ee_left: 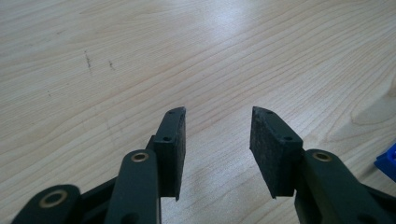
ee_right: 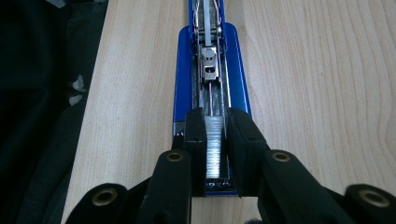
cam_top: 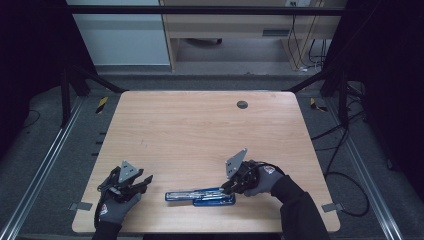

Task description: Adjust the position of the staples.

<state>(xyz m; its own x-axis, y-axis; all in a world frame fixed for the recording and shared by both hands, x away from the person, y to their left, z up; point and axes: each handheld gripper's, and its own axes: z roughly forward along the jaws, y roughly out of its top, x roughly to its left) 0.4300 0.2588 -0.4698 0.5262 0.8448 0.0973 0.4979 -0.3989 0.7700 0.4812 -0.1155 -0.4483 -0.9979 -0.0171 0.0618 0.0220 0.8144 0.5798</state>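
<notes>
While the right gripper (ee_right: 215,154) pinches a silvery strip of staples (ee_right: 215,147) over the channel of the opened blue metal stapler (cam_top: 200,196), apparently to load it, the left gripper (ee_left: 217,149) waits spread and empty; stapler lies flat near the wooden table's (cam_top: 200,130) front edge

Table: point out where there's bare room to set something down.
The table is bare from the grommet hole down to the stapler, and between the left gripper and the stapler. The near edge is crowded: the right gripper holds a staple strip over the opened stapler.
</notes>
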